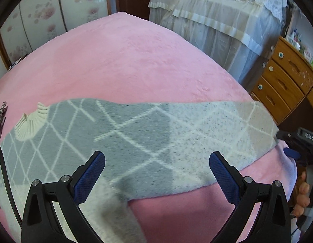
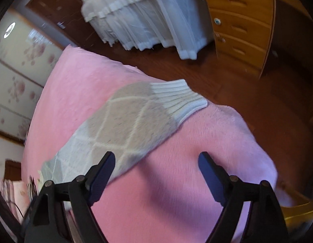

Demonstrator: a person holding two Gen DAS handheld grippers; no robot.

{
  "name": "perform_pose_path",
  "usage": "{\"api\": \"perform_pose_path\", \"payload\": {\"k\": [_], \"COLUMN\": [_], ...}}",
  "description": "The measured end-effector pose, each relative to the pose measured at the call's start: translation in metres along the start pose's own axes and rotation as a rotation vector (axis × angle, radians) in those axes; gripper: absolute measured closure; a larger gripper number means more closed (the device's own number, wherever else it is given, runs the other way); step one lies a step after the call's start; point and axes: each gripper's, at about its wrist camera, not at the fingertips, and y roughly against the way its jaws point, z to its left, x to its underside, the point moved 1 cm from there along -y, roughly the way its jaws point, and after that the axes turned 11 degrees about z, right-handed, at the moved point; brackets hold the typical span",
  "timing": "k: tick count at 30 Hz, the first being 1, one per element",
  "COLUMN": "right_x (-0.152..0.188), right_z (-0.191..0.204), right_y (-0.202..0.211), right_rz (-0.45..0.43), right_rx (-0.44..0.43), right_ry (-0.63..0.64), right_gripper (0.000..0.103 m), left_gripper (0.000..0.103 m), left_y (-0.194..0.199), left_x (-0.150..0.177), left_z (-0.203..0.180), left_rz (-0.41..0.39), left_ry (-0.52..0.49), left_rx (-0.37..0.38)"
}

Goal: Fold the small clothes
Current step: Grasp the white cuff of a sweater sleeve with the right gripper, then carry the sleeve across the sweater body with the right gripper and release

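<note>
**Left wrist view and right wrist view: both tools come to the sweater, fold not yet begun**

Left wrist view: the grey and cream knitted sweater with a white diamond pattern (image 1: 136,133) lies flat across the fluffy pink blanket (image 1: 120,60). Its ribbed cream cuff (image 1: 32,121) is at the left. The left gripper (image 1: 157,174) hovers above the body of the sweater, released, with nothing between its blue textured pads. At the right edge the right gripper (image 1: 292,152) is near the sleeve end, held by a hand (image 1: 303,194).

Right wrist view: the right gripper (image 2: 156,174) is also released and empty. The beige sleeve with a ribbed white cuff (image 2: 178,99) lies ahead of it, its lower edge near one finger.

I judge the step is reaching for the first fold. Next, each tool needs to pinch an edge of the soft, thick knit, which may slip or bunch.
</note>
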Motion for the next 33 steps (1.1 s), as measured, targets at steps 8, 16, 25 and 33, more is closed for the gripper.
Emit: {"api": "perform_pose_path", "payload": {"k": [8,16,25,33], "right_x": [-0.031,-0.008,0.08,0.199], "right_z": [0.009,0.067,0.207,0.298], "right_y": [-0.02,0.03,0.073,-0.035], "right_rz": [-0.036,-0.172,-0.211,-0.04], "right_rx": [0.043,0.08,-0.116,-0.077], "right_ry": [0.018,0.261,0.702,1.045], "right_gripper": [0.081,0.093,0.093,0.093], "left_gripper": [0.001,0.001,0.001,0.001], "left_y": [-0.002,0.024,0.085,0.068], "left_x": [-0.012,-0.032,0.0,0.067], "left_z": [-0.004,0.014,0.105,0.221], "left_rz": [-0.023,-0.061,-0.118,-0.043], "left_ry": [0.017,0.053,0.156,0.316], "left_rx": [0.012,-0.069,-0.074,0.085]}}
